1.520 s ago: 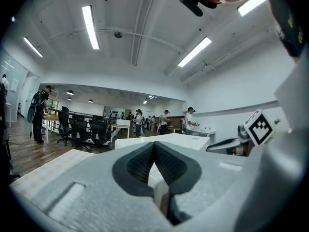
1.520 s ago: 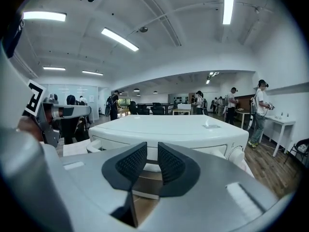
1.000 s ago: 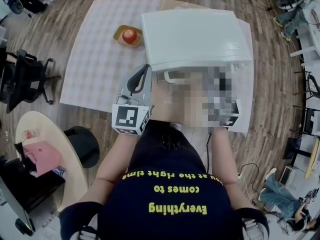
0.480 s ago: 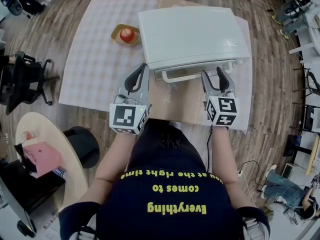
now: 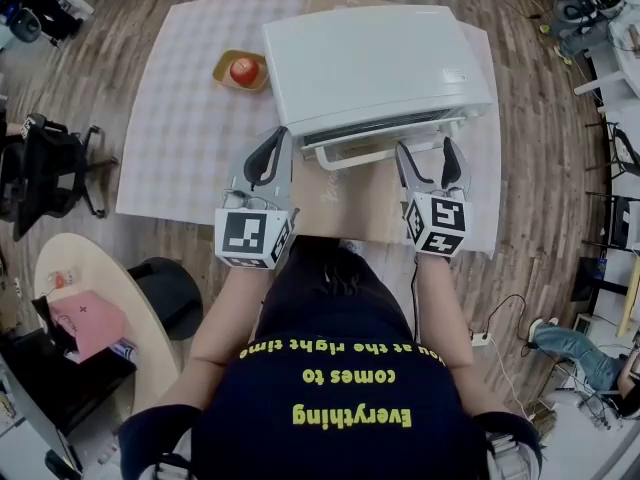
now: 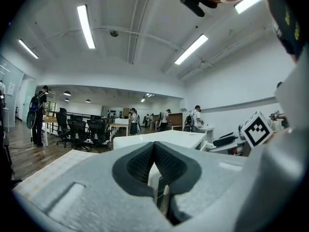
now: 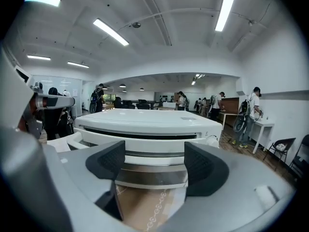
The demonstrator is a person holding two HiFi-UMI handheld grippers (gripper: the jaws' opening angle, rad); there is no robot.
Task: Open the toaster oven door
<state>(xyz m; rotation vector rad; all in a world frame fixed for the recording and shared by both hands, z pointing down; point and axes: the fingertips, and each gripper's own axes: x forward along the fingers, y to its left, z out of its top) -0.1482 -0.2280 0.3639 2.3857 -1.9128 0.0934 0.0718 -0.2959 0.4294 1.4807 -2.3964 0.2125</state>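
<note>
Toaster oven (image 5: 375, 63) sits white and boxy at the far middle of the tabletop (image 5: 180, 138), its door (image 5: 385, 140) facing the person with a dark slit showing along the door's top edge. The right gripper (image 5: 427, 150) is just in front of the door handle (image 5: 372, 155), jaws opening wide and gripping nothing. The left gripper (image 5: 280, 138) rests near the oven's front left corner, jaws together and empty. An apple (image 5: 243, 70) on a small dish (image 5: 222, 76) lies beside the oven
</note>
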